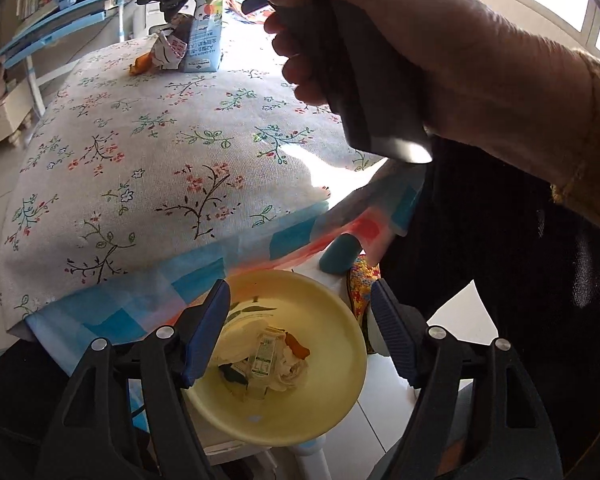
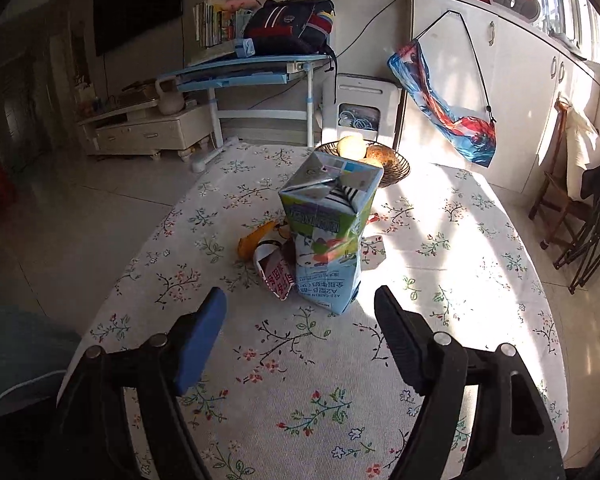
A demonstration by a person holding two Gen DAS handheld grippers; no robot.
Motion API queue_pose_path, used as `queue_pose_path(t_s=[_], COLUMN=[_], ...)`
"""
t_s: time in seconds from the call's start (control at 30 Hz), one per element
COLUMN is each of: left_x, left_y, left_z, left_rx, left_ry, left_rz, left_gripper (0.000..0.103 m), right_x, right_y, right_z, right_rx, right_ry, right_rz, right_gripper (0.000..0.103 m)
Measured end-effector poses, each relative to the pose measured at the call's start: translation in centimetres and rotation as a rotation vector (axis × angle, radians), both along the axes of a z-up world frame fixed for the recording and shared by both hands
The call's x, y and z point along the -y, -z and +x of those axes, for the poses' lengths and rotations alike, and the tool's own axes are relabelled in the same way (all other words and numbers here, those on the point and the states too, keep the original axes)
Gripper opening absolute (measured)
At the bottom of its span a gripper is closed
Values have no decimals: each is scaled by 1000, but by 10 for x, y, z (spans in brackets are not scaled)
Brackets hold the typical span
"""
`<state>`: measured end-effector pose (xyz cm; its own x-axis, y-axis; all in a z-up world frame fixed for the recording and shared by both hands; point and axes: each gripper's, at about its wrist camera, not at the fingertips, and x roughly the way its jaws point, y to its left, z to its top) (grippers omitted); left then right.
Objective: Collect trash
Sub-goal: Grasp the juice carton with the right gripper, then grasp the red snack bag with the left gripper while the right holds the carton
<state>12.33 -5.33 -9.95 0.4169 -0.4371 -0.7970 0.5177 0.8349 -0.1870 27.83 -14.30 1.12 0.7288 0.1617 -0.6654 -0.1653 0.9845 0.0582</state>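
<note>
My left gripper (image 1: 300, 292) hangs open over a yellow bin (image 1: 332, 364) that sits below the table's near edge. Nothing is between its blue pads. In the bin lie a small flattened carton (image 1: 264, 354), white tissues (image 1: 290, 374) and a bit of orange peel (image 1: 298, 347). In the right wrist view a dented milk carton (image 2: 328, 236) stands upright on the floral tablecloth (image 2: 300, 380). An orange peel (image 2: 254, 242) and a crumpled red-and-white wrapper (image 2: 278, 274) lie at its left. My right gripper (image 2: 300, 300) is open, just short of the carton, touching nothing.
A wicker fruit basket (image 2: 396, 170) stands behind the carton. In the left wrist view a hand (image 1: 420, 48) holds the other gripper's handle above the table, with the milk carton (image 1: 204, 40) far beyond. A desk, cabinets and chairs ring the table.
</note>
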Motion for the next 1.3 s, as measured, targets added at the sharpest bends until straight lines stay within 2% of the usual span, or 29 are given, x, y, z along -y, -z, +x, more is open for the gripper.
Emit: queue_pose_path(t_s=[0.17, 0.33, 0.37, 0.4, 0.5, 0.6, 0.7, 0.83, 0.9, 0.97, 1.07, 1.2, 1.3], left_x=[10, 11, 10, 8, 0, -10, -32, -75, -96, -108, -112, -96, -75], left_y=[0, -1, -2, -2, -5, -10, -19, -29, -33, -37, -55, -86, -94], left_z=[-4, 1, 2, 3, 5, 8, 15, 31, 40, 52, 81, 128, 160], left_rx=[4, 3, 1, -2, -9, -20, -19, -14, -11, 1, 42, 127, 164], left_ry=[55, 62, 59, 54, 36, 18, -31, -204, -301, -375, -432, -432, -419], left_rz=[21, 2, -6, -17, -66, -147, -272, -461, -526, -514, -440, -362, -309], left_gripper=[70, 70, 70, 70, 70, 70, 70, 70, 70, 70, 70, 70, 70], right_x=[-2, -4, -1, 2, 11, 21, 35, 63, 77, 92, 110, 119, 120], right_y=[7, 15, 14, 12, 8, 4, -1, -9, -10, -9, -7, -5, -6], right_z=[24, 47, 51, 54, 60, 61, 52, 32, 26, 23, 23, 20, 17], right_rx=[46, 49, 50, 48, 36, 34, 29, 22, 12, 0, -21, -41, -51], right_ry=[19, 21, 24, 27, 19, 0, -25, -58, -68, -59, -39, -62, -90], right_rz=[40, 81, 102, 122, 156, 164, 173, 201, 215, 260, 358, 399, 415], right_gripper=[81, 78, 69, 54, 34, 31, 30, 30, 30, 30, 30, 30, 30])
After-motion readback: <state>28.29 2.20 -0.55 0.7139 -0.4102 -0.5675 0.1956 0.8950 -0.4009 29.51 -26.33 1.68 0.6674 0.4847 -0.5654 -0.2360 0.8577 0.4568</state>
